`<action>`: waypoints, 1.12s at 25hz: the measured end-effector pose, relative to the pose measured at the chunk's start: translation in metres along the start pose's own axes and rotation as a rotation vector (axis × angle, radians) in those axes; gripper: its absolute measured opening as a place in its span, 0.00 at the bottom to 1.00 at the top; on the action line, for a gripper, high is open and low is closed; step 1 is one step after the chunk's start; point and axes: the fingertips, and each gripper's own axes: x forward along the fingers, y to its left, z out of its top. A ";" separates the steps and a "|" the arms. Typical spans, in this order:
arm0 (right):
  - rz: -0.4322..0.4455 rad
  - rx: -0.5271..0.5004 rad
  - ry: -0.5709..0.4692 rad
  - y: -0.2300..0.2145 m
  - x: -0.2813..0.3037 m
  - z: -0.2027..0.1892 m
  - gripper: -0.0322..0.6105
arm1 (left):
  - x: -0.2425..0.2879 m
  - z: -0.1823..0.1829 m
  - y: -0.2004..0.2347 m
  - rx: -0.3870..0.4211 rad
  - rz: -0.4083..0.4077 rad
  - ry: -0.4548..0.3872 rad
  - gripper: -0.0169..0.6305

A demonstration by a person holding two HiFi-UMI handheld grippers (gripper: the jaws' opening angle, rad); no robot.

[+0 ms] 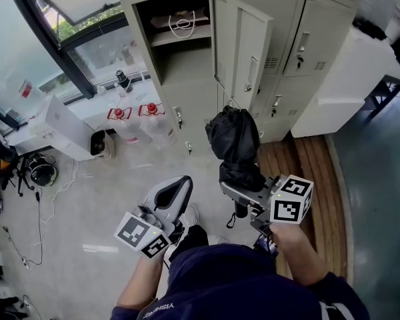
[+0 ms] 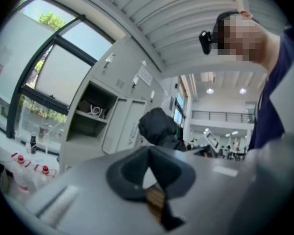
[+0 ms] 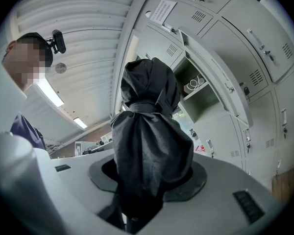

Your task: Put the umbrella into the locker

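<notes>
**Umbrella gripped on the right, open locker ahead**

Head view: nearest the lens is the person's dark-blue top (image 1: 240, 279), with the two tools just beyond it. The left hand-held gripper (image 1: 180, 184) has its jaws together and carries nothing. The right hand-held gripper (image 1: 235, 187) is clamped on a black folded umbrella (image 1: 233, 135). The umbrella is in the air, short of the locker (image 1: 187, 79). The locker door (image 1: 243, 45) is swung out at the right of the opening. A white cable (image 1: 181, 24) lies on the inner shelf, and the space under the shelf looks bare.

Left gripper view: the pads meet with nothing between them. The umbrella and the open compartment show beyond.

Right gripper view: the jaws stand partly apart, pressed onto the bunched fabric low on the umbrella. Its long axis runs roughly upright, crosswise to the jaws. The gathered canopy end is up and the handle end hangs below.

The step in hand looks like the carry to the opening. It should go best by steering left of the door edge and entering below the shelf. The top end probably has to tip forward so that the umbrella's length clears the shelf.
</notes>
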 end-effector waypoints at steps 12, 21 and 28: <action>-0.103 -0.058 0.027 -0.064 0.076 0.038 0.36 | 0.046 0.014 0.102 -0.024 -0.061 0.004 0.03; -0.171 -0.029 0.045 -0.121 0.159 0.070 0.36 | 0.073 0.040 0.212 -0.041 -0.085 0.026 0.03; -0.244 0.009 0.081 -0.166 0.207 0.082 0.36 | 0.098 0.047 0.274 -0.066 -0.124 0.042 0.03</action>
